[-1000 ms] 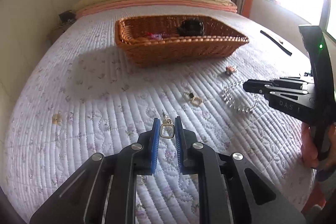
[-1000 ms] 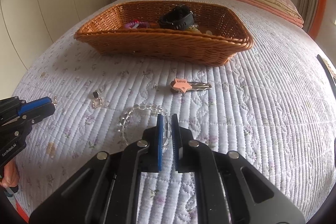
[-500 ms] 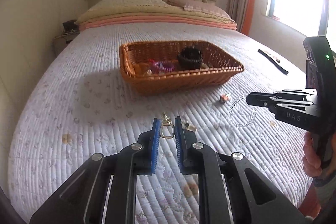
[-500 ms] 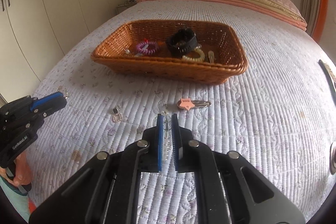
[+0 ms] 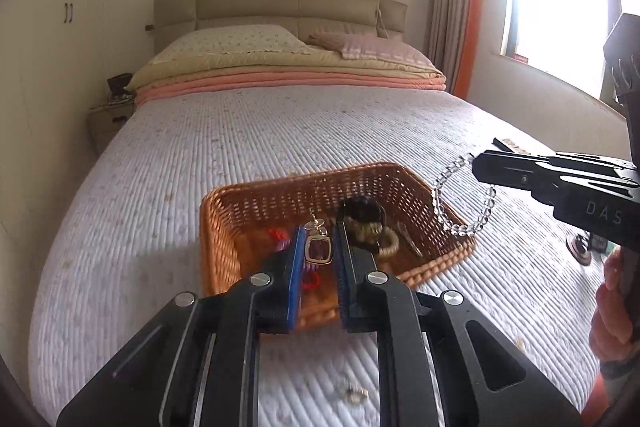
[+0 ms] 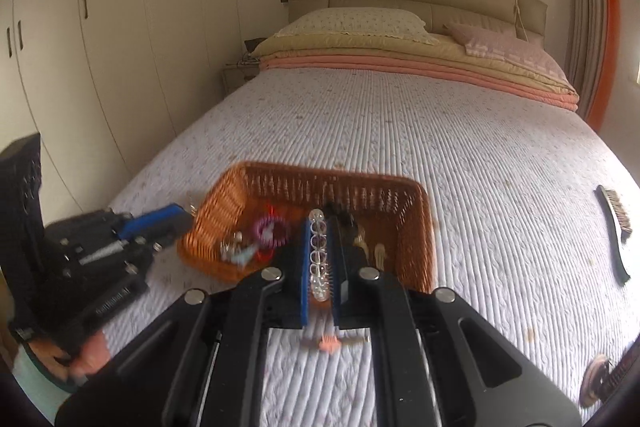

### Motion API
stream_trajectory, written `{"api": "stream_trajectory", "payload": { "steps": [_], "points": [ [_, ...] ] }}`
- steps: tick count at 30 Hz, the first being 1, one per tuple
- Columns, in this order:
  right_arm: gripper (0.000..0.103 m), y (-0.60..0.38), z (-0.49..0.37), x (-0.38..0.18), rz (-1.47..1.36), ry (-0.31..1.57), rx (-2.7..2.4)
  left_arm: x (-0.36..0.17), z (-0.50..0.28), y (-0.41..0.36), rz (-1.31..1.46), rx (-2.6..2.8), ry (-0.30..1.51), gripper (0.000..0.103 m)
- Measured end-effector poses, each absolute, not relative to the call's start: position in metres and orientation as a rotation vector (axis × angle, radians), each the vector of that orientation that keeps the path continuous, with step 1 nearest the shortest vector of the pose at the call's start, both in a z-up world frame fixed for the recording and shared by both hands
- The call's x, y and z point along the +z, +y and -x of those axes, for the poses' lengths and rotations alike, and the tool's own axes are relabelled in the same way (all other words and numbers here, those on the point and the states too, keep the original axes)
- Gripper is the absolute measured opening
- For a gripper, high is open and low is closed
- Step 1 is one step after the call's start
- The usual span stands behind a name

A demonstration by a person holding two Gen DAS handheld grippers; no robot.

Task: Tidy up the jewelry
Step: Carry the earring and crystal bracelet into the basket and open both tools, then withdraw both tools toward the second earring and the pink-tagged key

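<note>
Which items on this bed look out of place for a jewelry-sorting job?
A pink-headed key lies on the quilt short of the wicker basket, and a long black brush lies at the bed's right edge. Neither is jewelry. One small earring sits loose on the quilt.

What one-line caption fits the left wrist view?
Left gripper pinching a gold rectangular earring above the brown wicker basket, right gripper dangling a clear bead bracelet alongside.

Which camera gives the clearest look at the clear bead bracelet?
The left wrist view: the clear bead bracelet hangs as an open loop from the right gripper, over the wicker basket. The right wrist view shows it only edge-on, a column of beads clamped between the blue pads.
</note>
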State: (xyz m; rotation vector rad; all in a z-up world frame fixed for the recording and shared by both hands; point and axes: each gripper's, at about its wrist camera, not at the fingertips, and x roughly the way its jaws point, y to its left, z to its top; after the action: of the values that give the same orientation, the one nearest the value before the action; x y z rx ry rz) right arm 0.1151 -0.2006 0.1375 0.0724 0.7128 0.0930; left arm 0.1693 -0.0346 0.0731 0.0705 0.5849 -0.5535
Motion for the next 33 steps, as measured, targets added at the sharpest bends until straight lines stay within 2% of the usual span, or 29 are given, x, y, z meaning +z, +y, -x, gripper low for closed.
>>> {"api": "stream_trajectory", "payload": {
  "steps": [9,17,19,20,21,24,27,28,31,33],
  "points": [
    [0.006,-0.204,-0.205,0.074,-0.166,0.872,0.128,0.03,-0.237,-0.053,-0.034,-0.511,0.701,0.012],
    [0.007,-0.216,-0.207,0.051,-0.148,0.895,0.073,0.004,-0.248,-0.059,-0.047,-0.505,0.763,0.013],
    [0.007,-0.218,-0.208,0.048,-0.145,0.895,0.066,0.005,-0.245,-0.058,-0.049,-0.501,0.76,0.022],
    [0.008,-0.219,-0.207,0.048,-0.146,0.892,0.065,0.009,-0.241,-0.055,-0.039,-0.505,0.752,0.038],
    [0.01,-0.221,-0.205,0.047,-0.148,0.89,0.063,0.015,-0.236,-0.051,-0.027,-0.504,0.73,0.043],
    [0.011,-0.228,-0.191,0.055,-0.167,0.877,0.064,0.035,-0.216,-0.039,0.003,-0.521,0.676,0.046],
    [0.013,-0.233,-0.177,0.064,-0.17,0.861,0.071,0.059,-0.186,-0.027,0.01,-0.525,0.601,0.062],
    [0.015,-0.234,-0.167,0.07,-0.168,0.851,0.074,0.068,-0.176,-0.023,0.009,-0.521,0.574,0.065],
    [0.028,-0.235,-0.145,0.084,-0.173,0.824,0.09,0.088,-0.147,-0.017,0.002,-0.523,0.528,0.069],
    [0.047,-0.235,-0.125,0.094,-0.172,0.795,0.102,0.097,-0.124,-0.011,-0.005,-0.508,0.49,0.075]
  ]
}}
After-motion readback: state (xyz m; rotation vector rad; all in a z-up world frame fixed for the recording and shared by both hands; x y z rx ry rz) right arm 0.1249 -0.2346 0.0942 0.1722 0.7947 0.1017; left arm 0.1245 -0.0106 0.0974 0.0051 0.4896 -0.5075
